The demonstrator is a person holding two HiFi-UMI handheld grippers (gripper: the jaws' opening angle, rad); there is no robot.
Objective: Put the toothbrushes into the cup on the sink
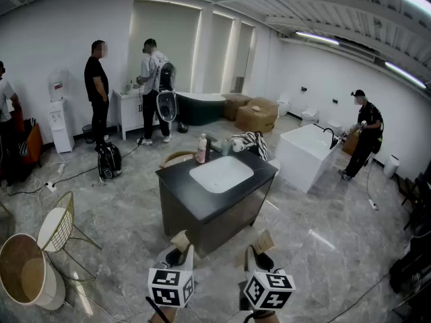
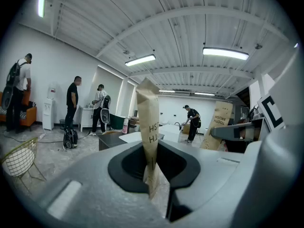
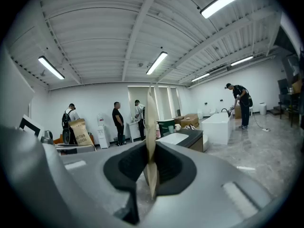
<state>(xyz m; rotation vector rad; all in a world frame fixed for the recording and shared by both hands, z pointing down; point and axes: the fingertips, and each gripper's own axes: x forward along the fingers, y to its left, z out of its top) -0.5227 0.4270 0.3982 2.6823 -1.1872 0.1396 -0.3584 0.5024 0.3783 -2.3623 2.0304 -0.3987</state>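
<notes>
left gripper [image 1: 179, 253]: my jaws clamped on left toothbrush pack [image 2: 148, 137] | right gripper [image 1: 258, 254]: clamped on right toothbrush pack [image 3: 151, 141] | sink [image 1: 221, 173] well ahead, small cup [image 1: 225, 147] by its tap | progress: both packs in hand; approach and drop-in not yet done

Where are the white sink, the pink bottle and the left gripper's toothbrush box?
white sink [image 1: 221, 173]: head view, bare middle of the basin.
pink bottle [image 1: 201, 151]: head view, its body.
toothbrush box [image 2: 148, 127]: left gripper view, printed side above the jaws.
</notes>
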